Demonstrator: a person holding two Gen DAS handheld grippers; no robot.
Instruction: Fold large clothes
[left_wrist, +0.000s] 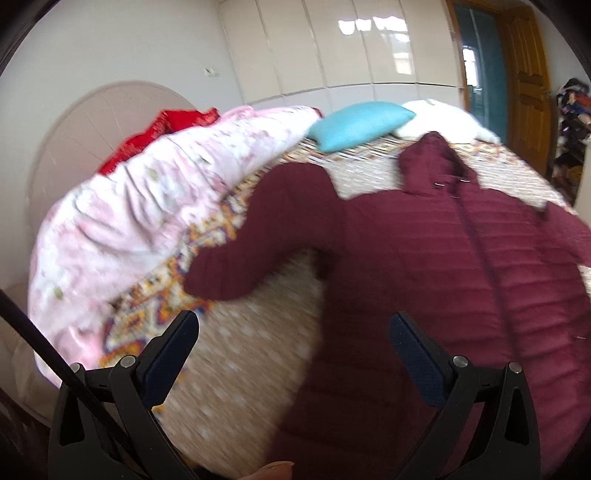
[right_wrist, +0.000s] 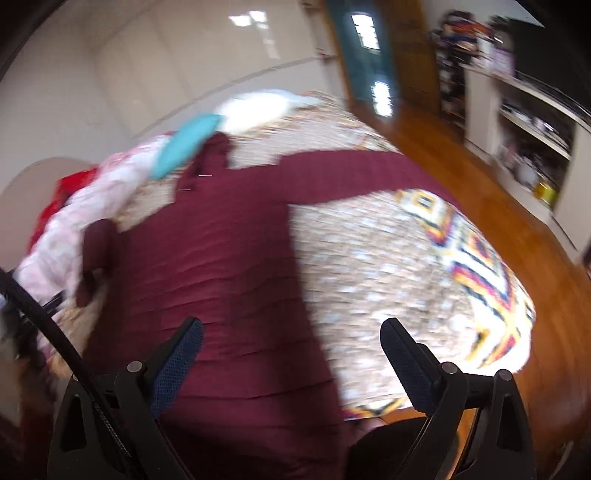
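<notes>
1. My left gripper (left_wrist: 294, 330) is hovering over the bed (left_wrist: 258, 332), jaws apart and gripping nothing.
2. My right gripper (right_wrist: 291, 338) is hanging above the maroon jacket (right_wrist: 221, 258), jaws likewise apart and empty.
3. The jacket is lying spread flat across the bed's middle, sleeves out, hood toward the blue pillow (left_wrist: 360, 123); blur is smearing its hem, seemingly at the near edge.
4. A pink quilt (left_wrist: 147, 206) is lying along the bed's left edge.

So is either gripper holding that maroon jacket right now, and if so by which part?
Nothing is held. The left gripper and right gripper are both open above the maroon jacket, which lies spread flat on the bed.
</notes>
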